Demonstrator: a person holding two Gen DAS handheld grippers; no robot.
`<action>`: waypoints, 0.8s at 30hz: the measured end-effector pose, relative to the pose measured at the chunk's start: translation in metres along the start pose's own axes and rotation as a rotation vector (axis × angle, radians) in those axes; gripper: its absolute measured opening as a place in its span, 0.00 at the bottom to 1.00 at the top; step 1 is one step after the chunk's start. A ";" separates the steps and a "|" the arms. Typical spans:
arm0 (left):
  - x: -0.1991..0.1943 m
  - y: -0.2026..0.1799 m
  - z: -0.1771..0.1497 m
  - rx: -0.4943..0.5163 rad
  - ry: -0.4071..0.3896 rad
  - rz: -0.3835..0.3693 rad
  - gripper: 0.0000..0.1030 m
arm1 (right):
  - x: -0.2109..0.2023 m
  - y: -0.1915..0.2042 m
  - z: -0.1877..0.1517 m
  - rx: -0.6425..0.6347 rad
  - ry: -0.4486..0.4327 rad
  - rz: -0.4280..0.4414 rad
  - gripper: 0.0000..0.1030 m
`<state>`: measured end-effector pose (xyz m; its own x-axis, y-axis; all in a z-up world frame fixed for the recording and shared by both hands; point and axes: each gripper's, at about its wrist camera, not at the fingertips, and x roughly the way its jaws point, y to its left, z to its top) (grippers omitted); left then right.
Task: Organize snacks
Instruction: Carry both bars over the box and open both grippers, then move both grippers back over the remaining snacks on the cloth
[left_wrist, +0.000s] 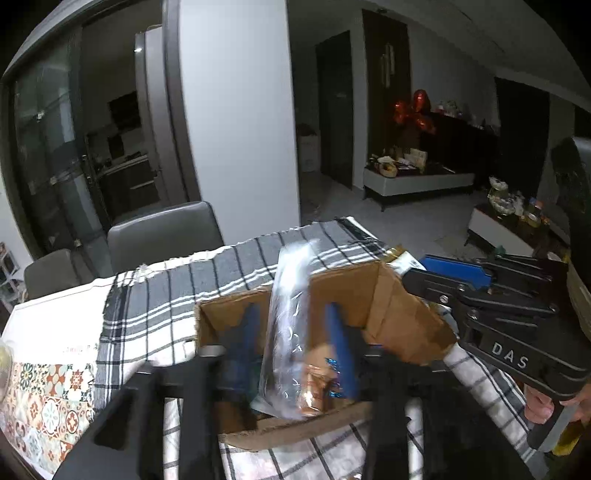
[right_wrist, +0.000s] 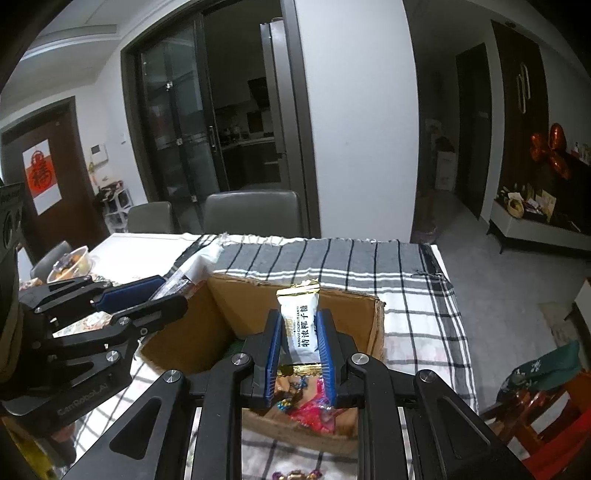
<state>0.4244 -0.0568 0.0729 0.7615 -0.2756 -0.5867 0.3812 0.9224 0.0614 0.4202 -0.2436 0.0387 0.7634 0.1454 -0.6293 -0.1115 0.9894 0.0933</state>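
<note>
Sitting on the checked cloth (right_wrist: 369, 266) near the table's right edge, an open cardboard box (right_wrist: 229, 295) holds loose sweets (right_wrist: 314, 406). Over its left side the left gripper (left_wrist: 291, 332), jaws parted, straddles a clear wrapped packet (left_wrist: 288, 295). Over its middle the right gripper (right_wrist: 301, 332) pinches a white coconut-candy packet (right_wrist: 299, 317) upright.

Readable text: "DAS" in raised letters on the right gripper (left_wrist: 443, 275) body, right of the left fingers; "CamRoboLAI" or similar, partly legible, on the left gripper (right_wrist: 162, 295) body, left of the right fingers. White candy packet (right_wrist: 300, 317) between the right fingers (right_wrist: 274, 354) reads "特浓椰子糖" plus small "COCONUT CANDY". Red door poster (right_wrist: 40, 175), far left beyond the fingers, bears one Chinese character, too blurred to confirm.
</note>
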 end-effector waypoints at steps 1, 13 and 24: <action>-0.001 0.002 0.000 -0.011 -0.009 0.016 0.54 | 0.001 0.000 0.000 0.002 0.004 -0.008 0.35; -0.052 -0.006 -0.026 -0.028 -0.037 0.055 0.57 | -0.048 0.018 -0.029 -0.002 -0.055 0.003 0.43; -0.112 -0.026 -0.060 -0.063 -0.059 0.067 0.57 | -0.098 0.033 -0.065 0.009 -0.095 0.029 0.43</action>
<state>0.2983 -0.0334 0.0887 0.8143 -0.2261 -0.5346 0.2959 0.9540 0.0472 0.3003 -0.2248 0.0540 0.8168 0.1729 -0.5505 -0.1289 0.9846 0.1180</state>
